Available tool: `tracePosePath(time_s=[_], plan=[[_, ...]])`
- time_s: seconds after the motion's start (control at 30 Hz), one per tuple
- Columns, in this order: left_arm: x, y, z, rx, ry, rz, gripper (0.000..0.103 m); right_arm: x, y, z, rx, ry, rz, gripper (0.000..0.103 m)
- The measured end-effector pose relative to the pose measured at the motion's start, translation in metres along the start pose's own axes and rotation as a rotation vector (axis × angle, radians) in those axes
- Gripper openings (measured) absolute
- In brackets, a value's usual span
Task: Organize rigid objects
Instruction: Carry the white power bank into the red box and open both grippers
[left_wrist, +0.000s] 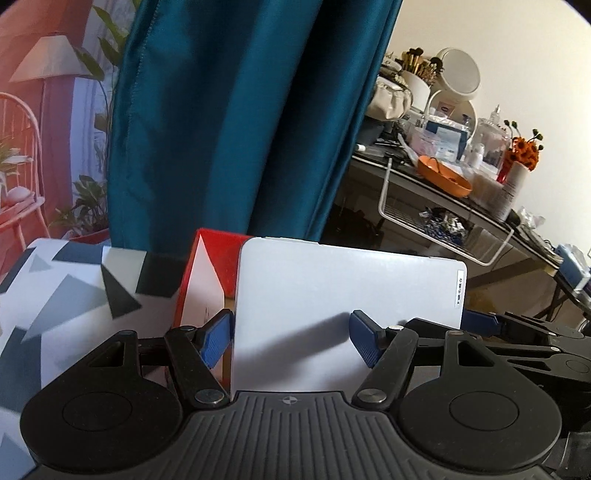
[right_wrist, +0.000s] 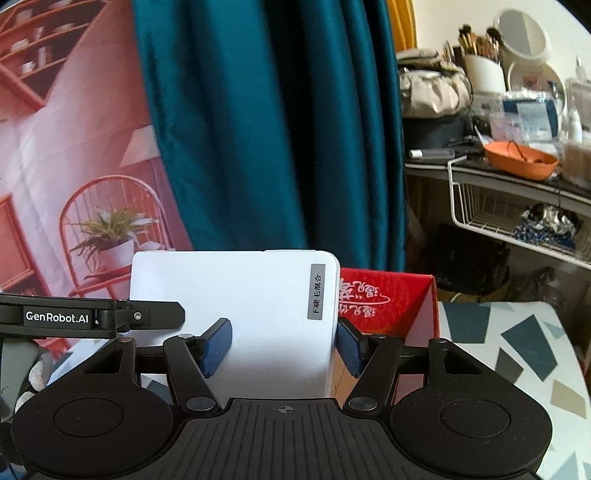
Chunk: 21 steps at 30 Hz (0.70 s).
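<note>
In the left wrist view, the left gripper (left_wrist: 291, 338) had its two blue fingers (left_wrist: 217, 338) spread partway. A flat white box (left_wrist: 332, 295) stood up between them. The left finger sat at the box's left edge. The right finger lay over the front of the box and cast a shadow on it, and I cannot tell whether the fingers were pinching the box. Just behind the box, on its left, stood a red box (left_wrist: 207, 280). Left of that was a surface (left_wrist: 66, 295) with gray and black triangle shapes. A teal curtain (left_wrist: 236, 118) hung behind. Far off to the right was a messy dressing table (left_wrist: 424, 177) with an orange bowl (left_wrist: 443, 179) and a round mirror (left_wrist: 460, 70). The other gripper's black arm poked in at the right edge.

In the right wrist view, the right gripper (right_wrist: 284, 345) had its fingers (right_wrist: 218, 347) spread partway too. The same white box (right_wrist: 240, 295) stood between them. The right finger sat at the box's right edge and the left finger lay over its front. Here too I cannot tell if they squeezed it. The box had a small gray label (right_wrist: 316, 291) near its top right corner. The red box (right_wrist: 388, 299) with white writing stood just beside it on the right. The patterned surface (right_wrist: 517, 350) showed at the lower right. The left gripper's black arm (right_wrist: 92, 317) reached in from the left.
</note>
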<state>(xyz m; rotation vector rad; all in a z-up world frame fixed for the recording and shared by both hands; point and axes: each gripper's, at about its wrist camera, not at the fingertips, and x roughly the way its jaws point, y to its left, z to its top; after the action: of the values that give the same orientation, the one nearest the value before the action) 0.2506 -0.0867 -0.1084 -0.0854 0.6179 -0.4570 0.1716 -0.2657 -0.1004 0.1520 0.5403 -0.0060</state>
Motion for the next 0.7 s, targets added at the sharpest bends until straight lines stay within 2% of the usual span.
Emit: tracePosePath(time_s=[0.13, 0.23, 0.4, 0.7], plan=[[0.030, 0.005, 0.009, 0.004, 0.020, 0.017, 0.072, 0.033, -0.012, 0.011, -0.010, 0.034, -0.019, 0.057], [0.054, 0.010, 0.011, -0.007, 0.064, 0.019, 0.072, 0.056, -0.019, 0.014, -0.012, 0.046, -0.038, 0.058], [0.090, 0.019, 0.017, -0.012, 0.118, 0.033, 0.071, 0.096, -0.039, 0.019, 0.019, 0.108, -0.034, 0.058], [0.140, 0.029, 0.026, 0.004, 0.182, 0.074, 0.071, 0.156, -0.055, 0.018, 0.001, 0.218, -0.067, 0.058]])
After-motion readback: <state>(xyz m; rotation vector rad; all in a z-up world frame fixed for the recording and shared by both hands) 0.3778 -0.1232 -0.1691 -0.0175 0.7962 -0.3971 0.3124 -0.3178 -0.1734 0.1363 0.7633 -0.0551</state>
